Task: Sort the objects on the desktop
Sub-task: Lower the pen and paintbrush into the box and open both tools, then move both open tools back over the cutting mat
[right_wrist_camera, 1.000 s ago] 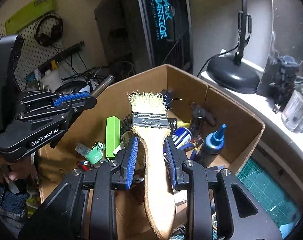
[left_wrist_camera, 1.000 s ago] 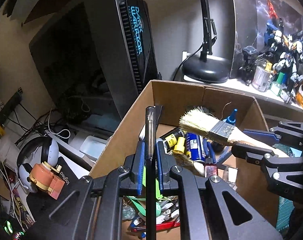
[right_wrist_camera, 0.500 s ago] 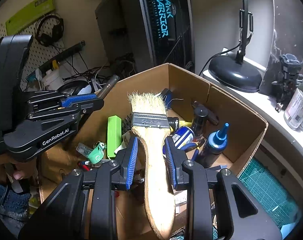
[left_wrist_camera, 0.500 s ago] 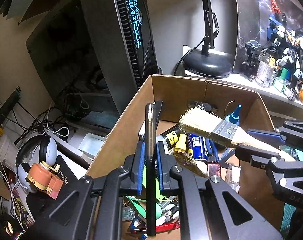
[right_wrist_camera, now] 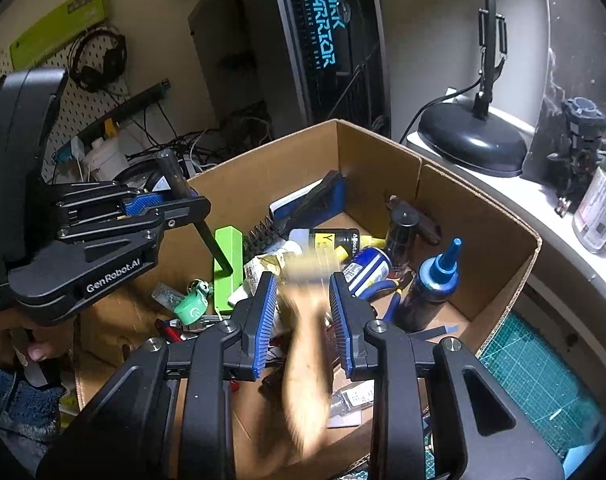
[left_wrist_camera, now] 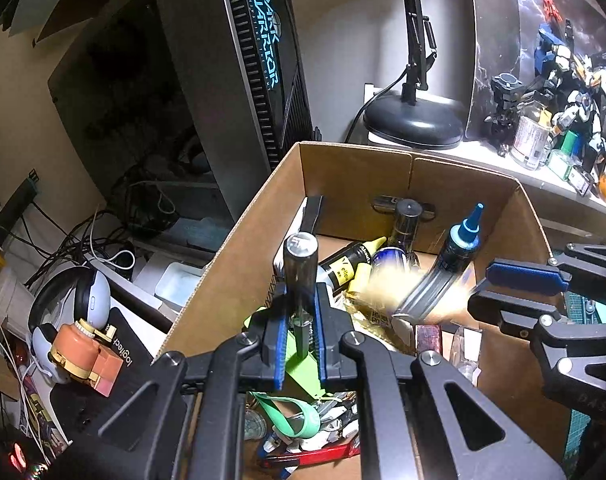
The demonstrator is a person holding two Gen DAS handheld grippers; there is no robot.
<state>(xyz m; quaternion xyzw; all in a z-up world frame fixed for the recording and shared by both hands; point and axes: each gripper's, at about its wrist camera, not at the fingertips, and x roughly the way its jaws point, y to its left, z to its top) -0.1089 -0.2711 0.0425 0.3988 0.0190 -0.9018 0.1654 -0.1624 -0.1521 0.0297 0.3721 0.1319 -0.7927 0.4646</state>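
Both tongs are hovering over an open cardboard box (left_wrist_camera: 239, 248). Left tongs (left_wrist_camera: 299, 332) are clenched on a dark-handled screwdriver (left_wrist_camera: 301, 268), its handle butt pointing up and its thin shaft running down between the blue pads; in the right wrist view the shaft is slanting down toward a bright green block (right_wrist_camera: 227, 264) inside the box. Right tongs (right_wrist_camera: 303, 316) are standing released, blue pads spread apart, with a wooden-handled paintbrush (right_wrist_camera: 309, 356) showing as a motion-blurred streak in the gap between them and touching neither pad. In the left wrist view the same brush is appearing as a blurred metal ferrule and pale bristles just off the tips of the right tongs, above the clutter in the box. Lying in the box around it: a black bottle with a yellow label (right_wrist_camera: 335, 240), a dark bottle with a blue nozzle (right_wrist_camera: 435, 280), a blue-and-white tube (right_wrist_camera: 367, 266) and a green clip (right_wrist_camera: 191, 308). Beyond the box, a black PC tower (left_wrist_camera: 259, 76) lettered "DARK WARRIOR" is standing against the wall, a black desk lamp base (left_wrist_camera: 415, 120) is sitting on the white table (left_wrist_camera: 543, 172), and model figures (left_wrist_camera: 575, 76) are crowding the far right.
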